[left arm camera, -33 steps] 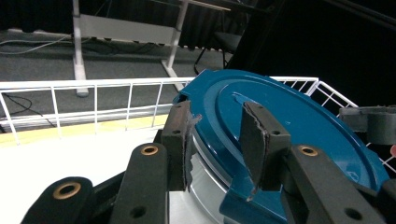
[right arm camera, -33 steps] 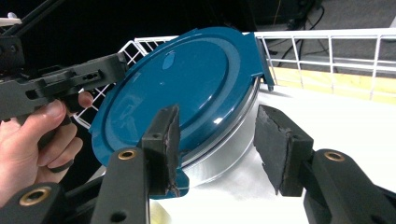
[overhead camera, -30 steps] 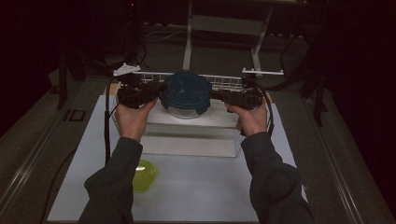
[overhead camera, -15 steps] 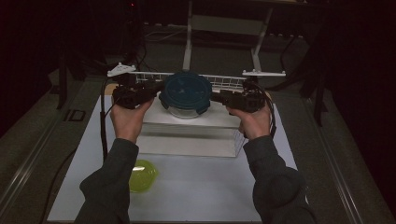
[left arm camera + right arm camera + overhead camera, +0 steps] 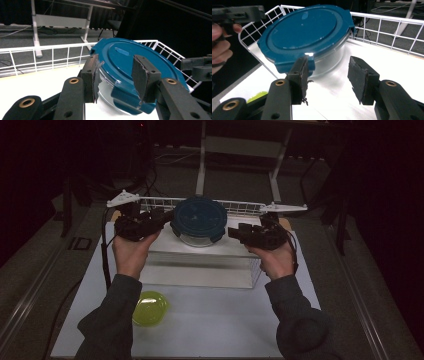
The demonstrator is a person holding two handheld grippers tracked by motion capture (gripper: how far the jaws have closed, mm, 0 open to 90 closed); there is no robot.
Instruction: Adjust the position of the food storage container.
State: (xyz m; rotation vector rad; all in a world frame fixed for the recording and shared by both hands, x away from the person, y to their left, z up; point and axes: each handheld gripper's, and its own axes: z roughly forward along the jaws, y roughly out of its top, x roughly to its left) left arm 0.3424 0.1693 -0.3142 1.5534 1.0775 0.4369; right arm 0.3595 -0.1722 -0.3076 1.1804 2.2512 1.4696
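Note:
A round glass container with a dark blue clip lid (image 5: pixel 199 217) stands on a white raised platform (image 5: pixel 200 267). My left gripper (image 5: pixel 167 221) reaches it from the left. Its jaws have just been opening and stand on either side of the lid's rim (image 5: pixel 120 53) and a side clip; the pads (image 5: pixel 142 75) do not press on it. My right gripper (image 5: pixel 235 231) is open just right of the container (image 5: pixel 307 27), with bare platform between its pads (image 5: pixel 359 75).
A white wire rail (image 5: pixel 240 207) runs along the platform's back edge, close behind the container. A yellow-green bowl (image 5: pixel 150 307) sits on the white mat (image 5: pixel 225 325) near the left forearm. Dark floor and a table frame (image 5: pixel 202 165) lie beyond.
The right gripper has drawn a little away from the container, toward the platform's near right side. The left hand has stayed by the container's left side.

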